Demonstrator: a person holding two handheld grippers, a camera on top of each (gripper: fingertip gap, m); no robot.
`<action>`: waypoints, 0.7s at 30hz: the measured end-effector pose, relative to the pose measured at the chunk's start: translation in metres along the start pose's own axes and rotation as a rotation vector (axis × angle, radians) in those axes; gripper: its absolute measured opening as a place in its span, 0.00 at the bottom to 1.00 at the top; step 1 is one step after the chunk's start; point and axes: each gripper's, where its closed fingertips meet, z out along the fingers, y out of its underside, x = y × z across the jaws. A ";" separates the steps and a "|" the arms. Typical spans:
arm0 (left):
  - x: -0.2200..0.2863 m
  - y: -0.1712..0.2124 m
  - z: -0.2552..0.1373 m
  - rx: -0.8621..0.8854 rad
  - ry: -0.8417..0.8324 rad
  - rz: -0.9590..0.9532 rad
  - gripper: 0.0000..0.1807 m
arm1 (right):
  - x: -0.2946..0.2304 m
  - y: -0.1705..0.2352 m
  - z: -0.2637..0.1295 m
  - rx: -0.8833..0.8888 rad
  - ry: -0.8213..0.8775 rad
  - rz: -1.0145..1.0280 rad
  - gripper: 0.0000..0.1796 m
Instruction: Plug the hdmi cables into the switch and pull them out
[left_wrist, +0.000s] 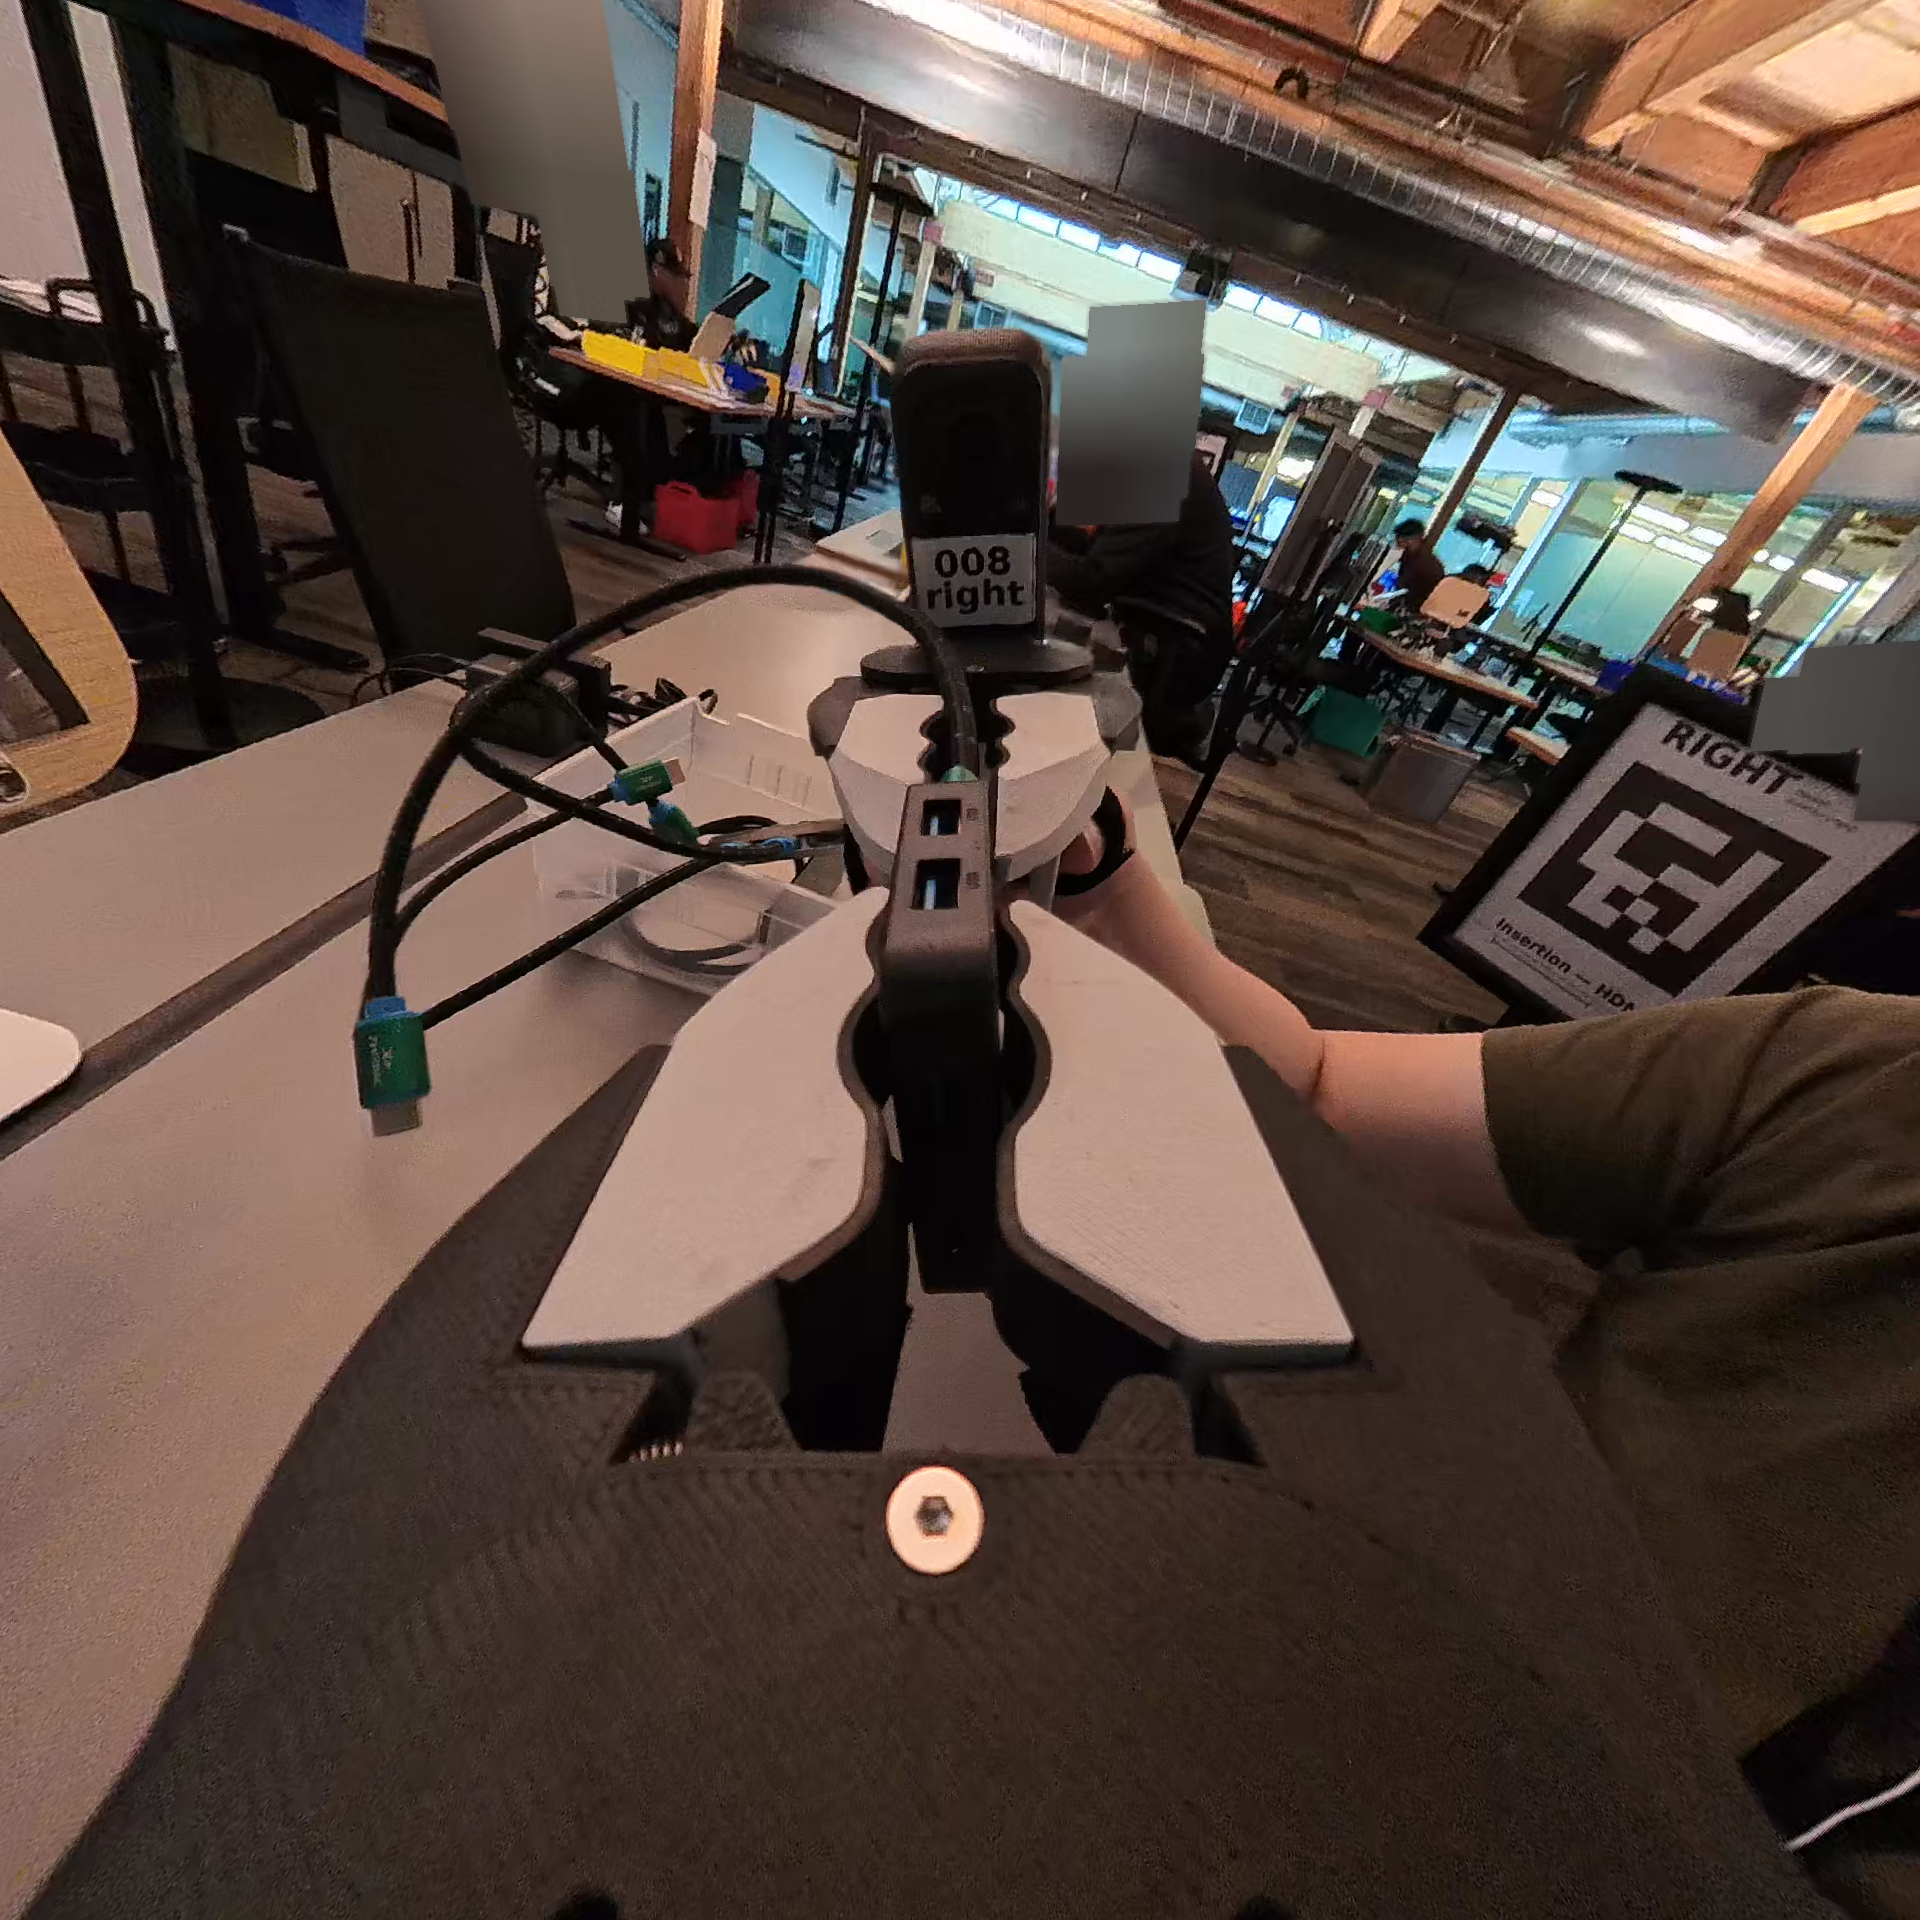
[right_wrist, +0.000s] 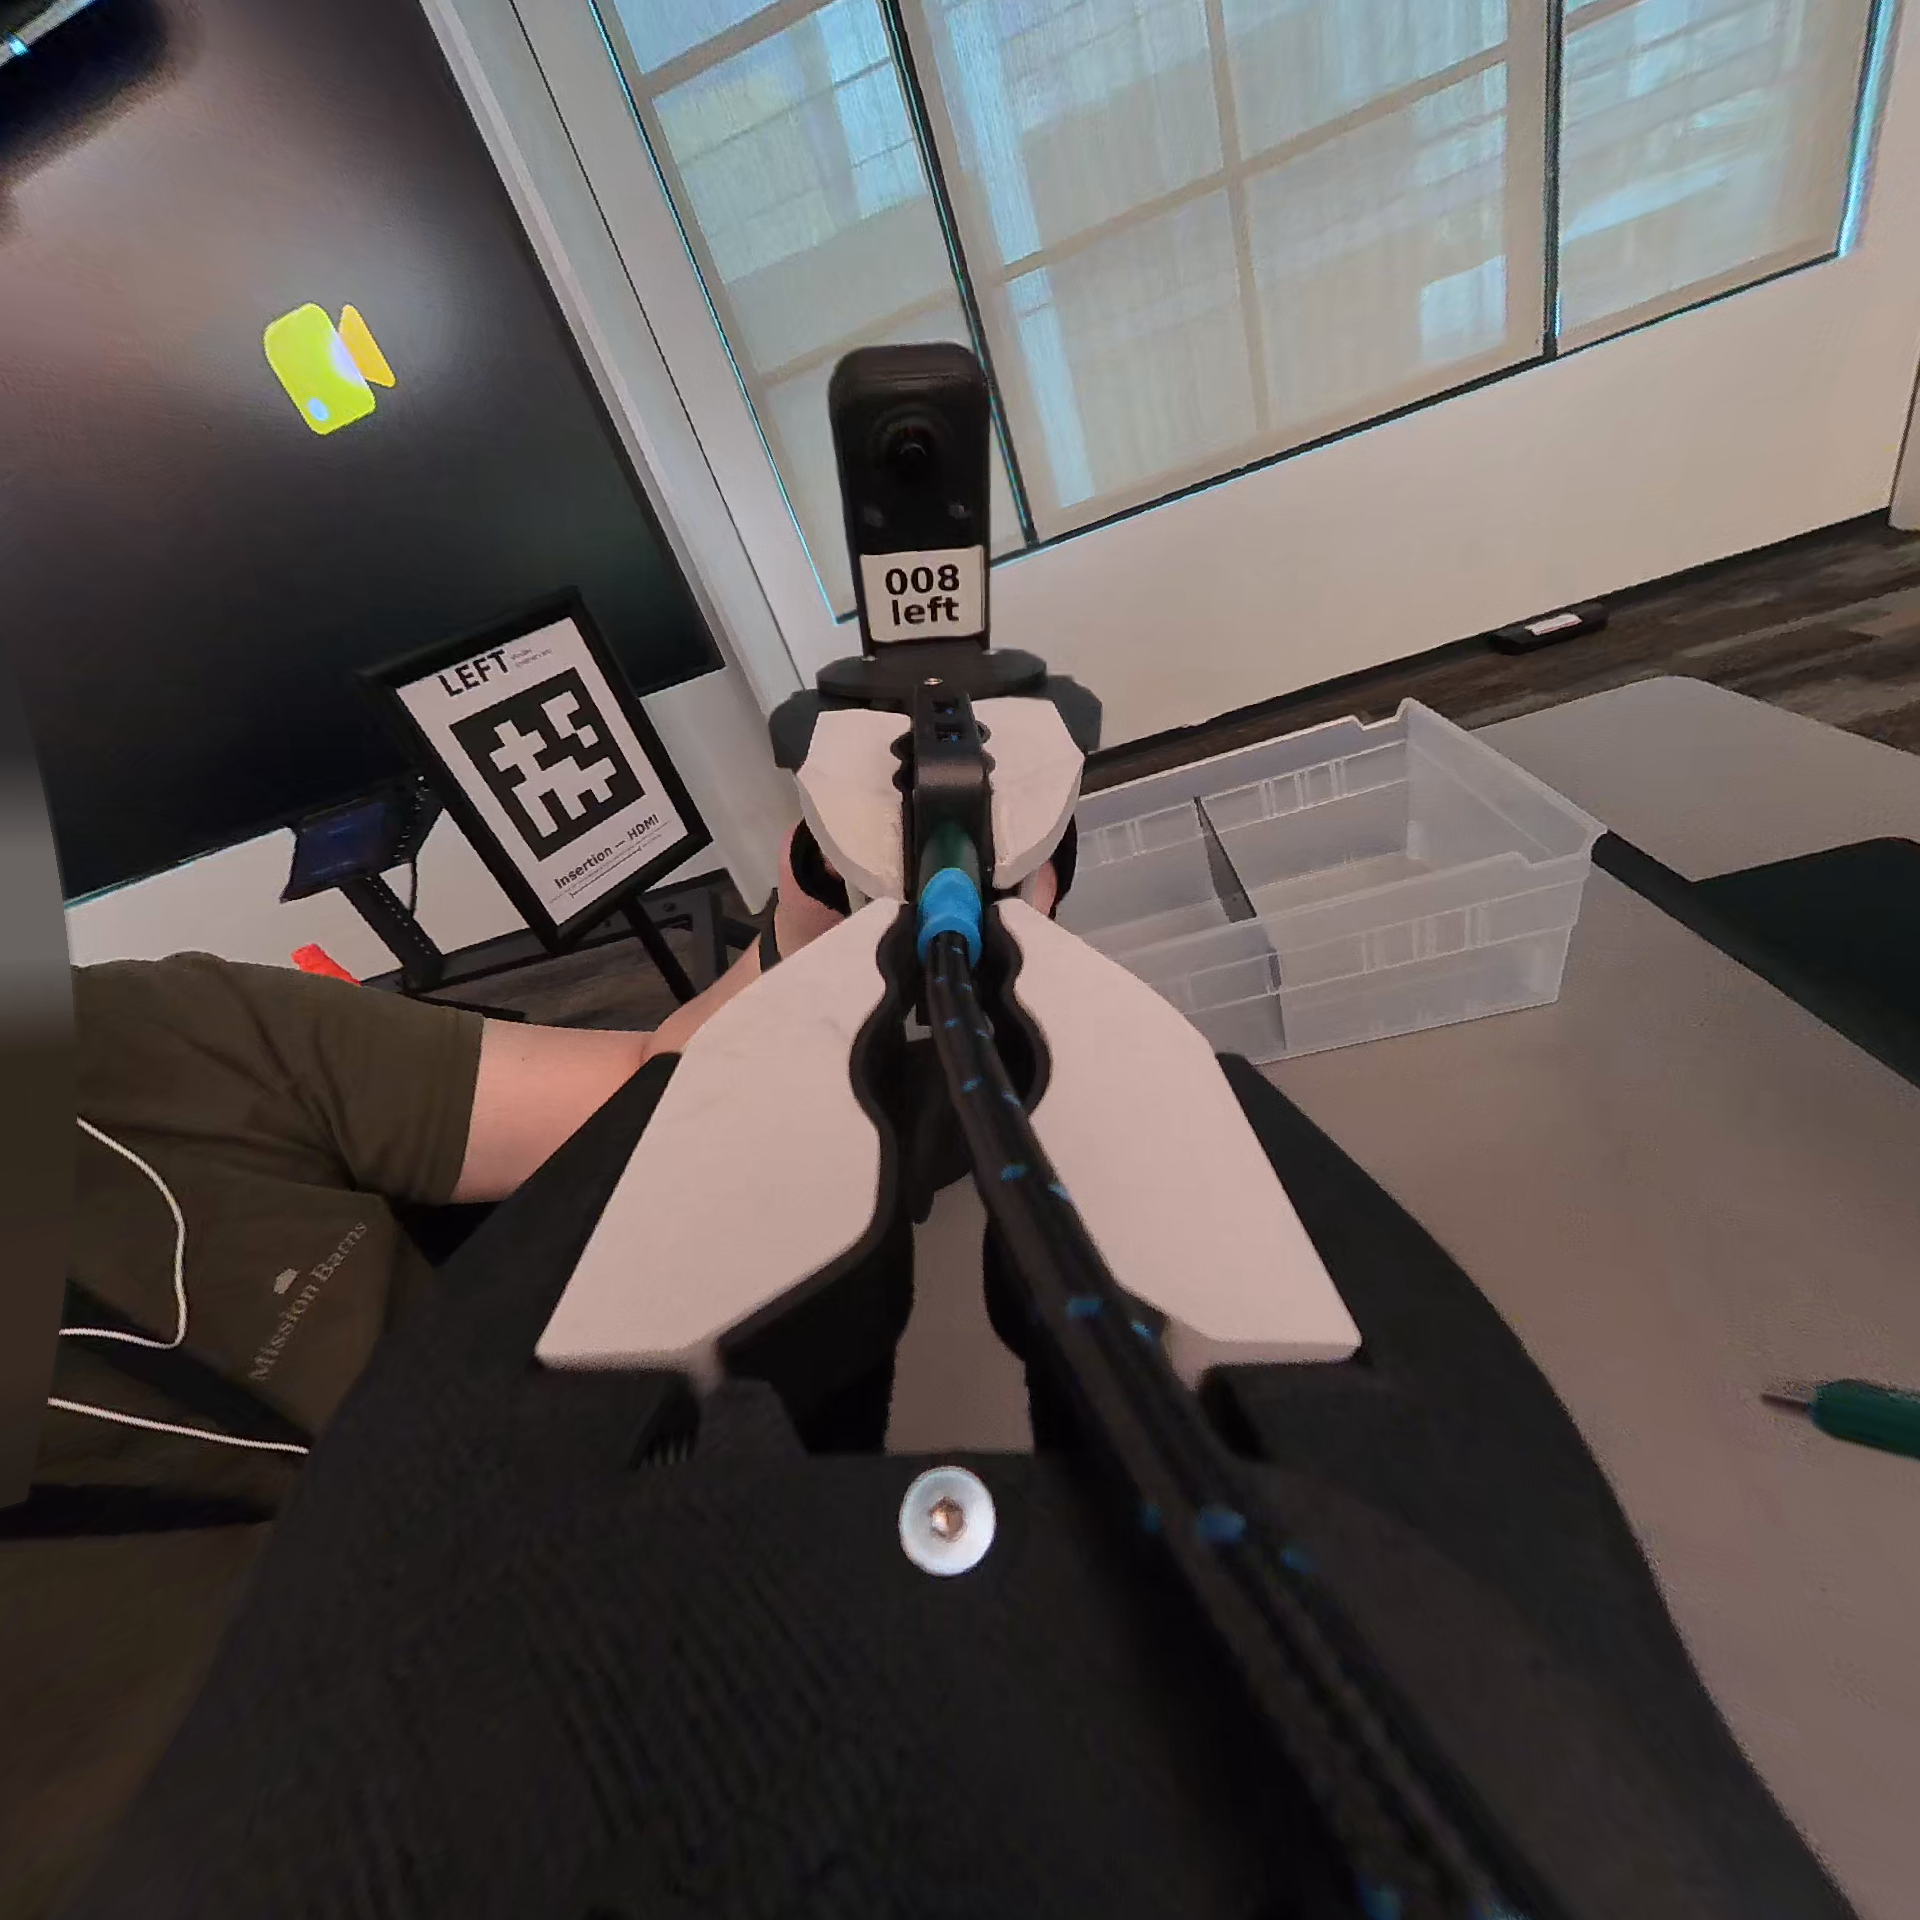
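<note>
My right gripper is clamped on the HDMI cable, just behind its blue-collared green plug. The plug sits in the end of the black switch, which the left gripper facing me holds pinched between its white fingers. A clear plastic bin rests on the grey table beyond.

Counts:
- grippers: 2, left gripper and right gripper
- switch: 1, black, 2 blue ports showing on its upper face
- HDMI cables: hard to count, they tangle; 5 green plugs visible, one at the switch, one hanging, three by the bin
- clear bin: 1
- framed marker signs: 2, one per view
</note>
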 end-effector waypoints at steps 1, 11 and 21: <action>0.000 0.000 -0.001 0.000 -0.001 0.006 0.07 | 0.000 0.000 0.001 0.008 -0.008 0.006 0.06; -0.002 -0.004 0.000 0.070 0.019 -0.036 0.07 | 0.001 -0.003 0.002 0.050 0.002 -0.001 0.06; -0.001 -0.015 -0.006 0.110 0.034 -0.066 0.07 | -0.002 -0.014 0.008 0.139 0.001 -0.072 0.07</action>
